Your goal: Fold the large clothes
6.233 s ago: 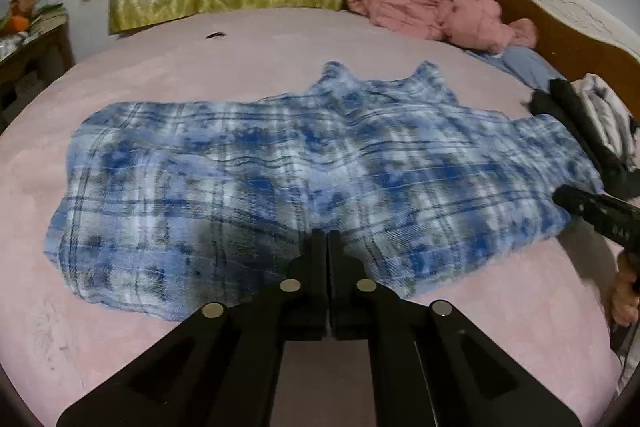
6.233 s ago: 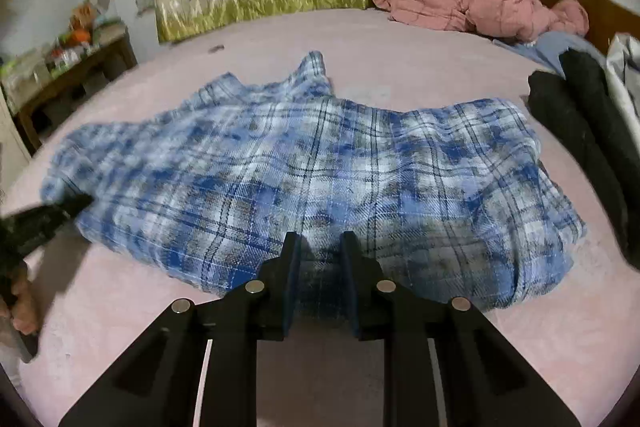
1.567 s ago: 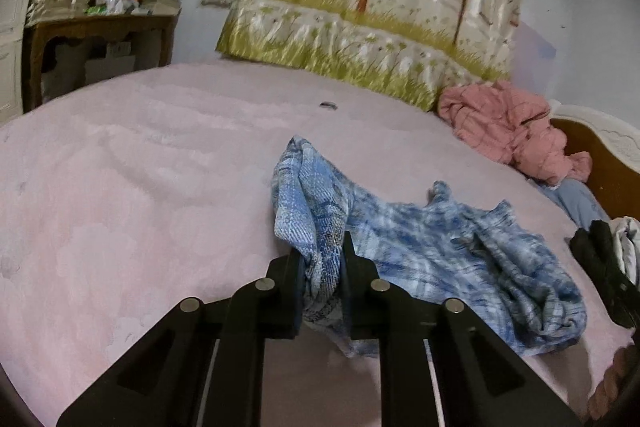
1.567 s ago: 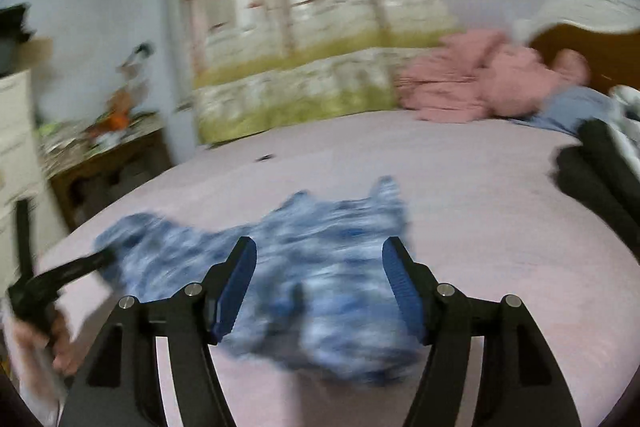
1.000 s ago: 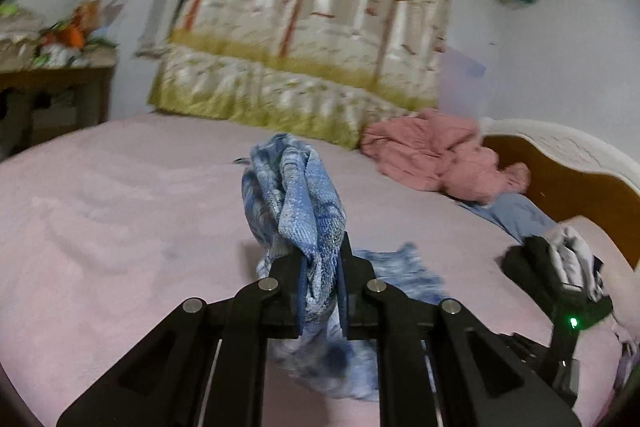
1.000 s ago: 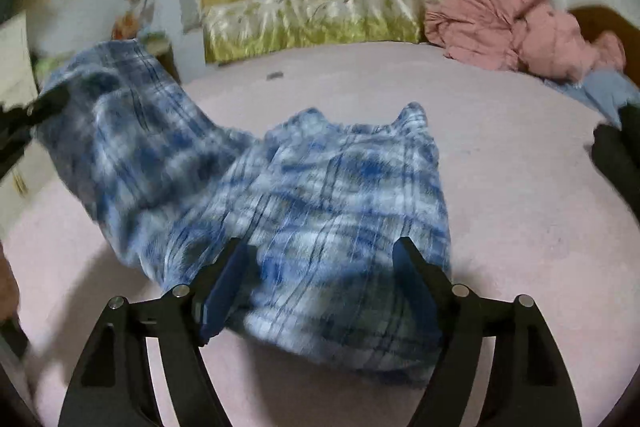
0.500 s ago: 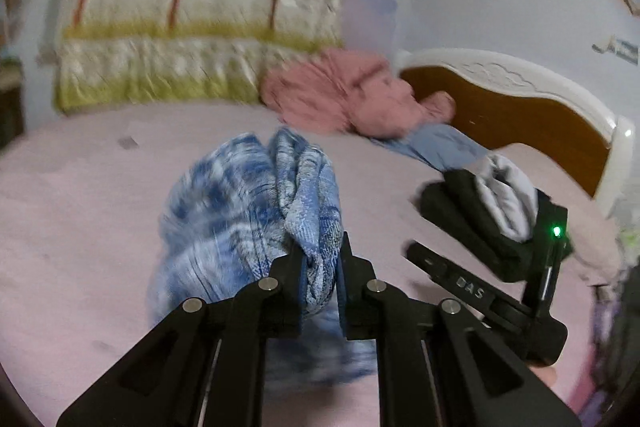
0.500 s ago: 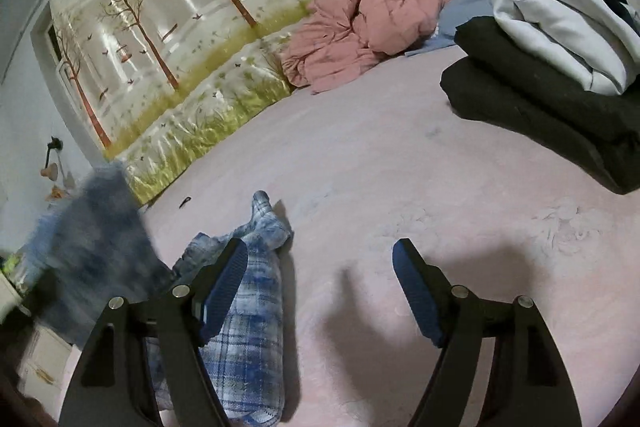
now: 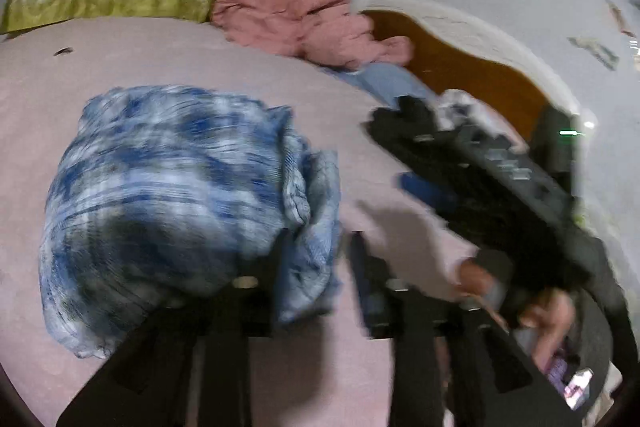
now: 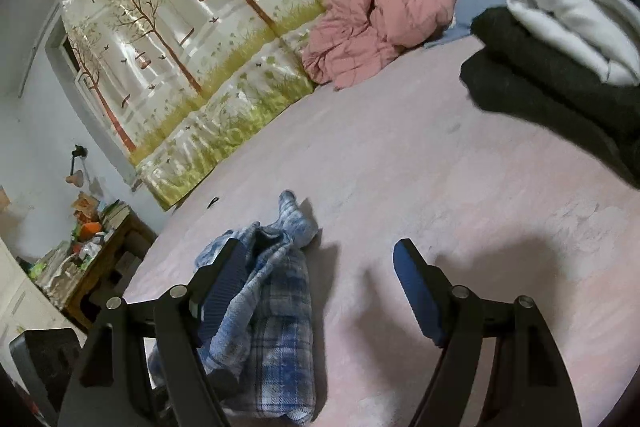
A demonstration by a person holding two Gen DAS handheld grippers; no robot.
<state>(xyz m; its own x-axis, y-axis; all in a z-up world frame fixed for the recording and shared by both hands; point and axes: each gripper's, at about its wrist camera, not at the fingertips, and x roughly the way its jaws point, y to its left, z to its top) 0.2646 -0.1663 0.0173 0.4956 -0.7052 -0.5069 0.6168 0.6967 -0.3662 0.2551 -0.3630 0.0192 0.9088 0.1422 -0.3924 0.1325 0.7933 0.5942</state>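
The left gripper [image 9: 316, 267] has its jaws apart, with a wide gap between the two black fingers. The blue plaid shirt [image 9: 168, 187] is bunched in a loose heap and lies on the pink bed [image 9: 120, 59], at about 10 o'clock from this gripper. A fold of the shirt hangs against the inner side of the left finger, but the picture is blurred by motion, so I cannot tell if the cloth is only touching the finger or caught on it. At about 2 o'clock in the left wrist view the right gripper [image 9: 424, 187] comes in as a dark, blurred shape, and a part of the person's hand [image 9: 480, 279] shows below it.

In the right wrist view the right gripper [image 10: 316, 287] is wide open and nothing is between its blue pads [image 10: 416, 291]. The shirt [image 10: 272, 307] lies crumpled on the bed [image 10: 400, 155], at about 9 o'clock from the gap, partly behind the left finger; one end of it points toward 12 o'clock.

At 2 o'clock there is a stack of folded clothes [image 10: 560, 67], dark below and white on top. A pink jacket [image 10: 384, 15] lies at 12 o'clock, near the curtain [image 10: 192, 47] with printed trees. A desk [image 10: 100, 243] with many small things stands at 9 o'clock beside the bed.
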